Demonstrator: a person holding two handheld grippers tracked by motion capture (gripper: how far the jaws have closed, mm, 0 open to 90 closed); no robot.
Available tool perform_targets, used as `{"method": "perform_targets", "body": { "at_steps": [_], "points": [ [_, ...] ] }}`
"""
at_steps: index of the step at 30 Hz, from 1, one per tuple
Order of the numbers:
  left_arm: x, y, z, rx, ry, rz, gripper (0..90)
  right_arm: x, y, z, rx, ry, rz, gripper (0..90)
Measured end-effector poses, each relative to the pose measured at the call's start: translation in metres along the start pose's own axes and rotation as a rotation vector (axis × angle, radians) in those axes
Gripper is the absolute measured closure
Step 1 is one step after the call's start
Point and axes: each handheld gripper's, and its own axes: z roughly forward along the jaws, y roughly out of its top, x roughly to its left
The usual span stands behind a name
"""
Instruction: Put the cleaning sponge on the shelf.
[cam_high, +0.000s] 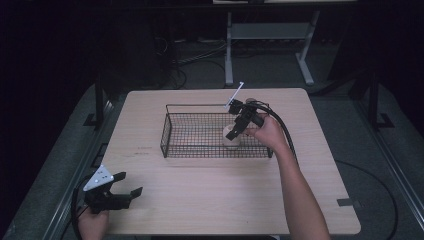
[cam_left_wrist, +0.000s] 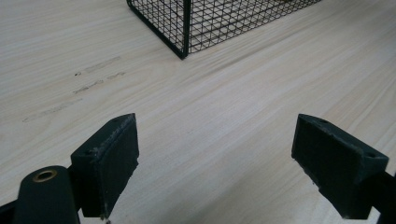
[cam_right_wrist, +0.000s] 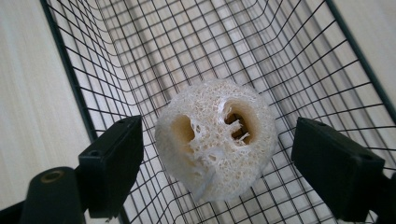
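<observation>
So, near edge first: L gripper (cam_high: 131, 184) sits low at the table's (cam_high: 215, 200) front-left corner, held by a hand (cam_high: 92, 224), grey plate on top, jaws spread wide w/ nothing btwn them. In the left gripper view both pads hang over bare light wood, faint scuff marks (cam_left_wrist: 88, 74) on the surface ahead, and a corner of the black wire basket (cam_left_wrist: 184, 28) beyond.

Mid-table: wire basket (cam_high: 170, 131) sits roughly centre, long side facing the person. R hand (cam_high: 267, 131) reaches over its right end, R gripper (cam_high: 233, 132) tilted down into the basket, cable trailing back along the forearm. Jaws wide apart, either side of a pale loofah sponge (cam_right_wrist: 217, 137) w/ two holes in its face; gaps show on both sides, so not gripped. Sponge prob. rests on the basket floor, hard to confirm. Sponge (cam_high: 231, 140) is near the basket's front-right.

Far: dark floor, white desk frame (cam_high: 230, 50) and cables.
</observation>
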Motion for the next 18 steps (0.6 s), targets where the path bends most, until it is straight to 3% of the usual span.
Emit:
{"method": "perform_targets", "body": {
  "at_steps": [6,18],
  "points": [
    [-0.001,0.0,0.0,0.0,0.0,0.002,13.7,0.003,-0.002,-0.014,-0.039,-0.01,-0.001,16.9],
    [0.0,0.0,0.001,0.001,-0.002,-0.002,13.7,0.009,-0.008,-0.029,-0.029,0.011,-0.003,16.8]
  ]
}}
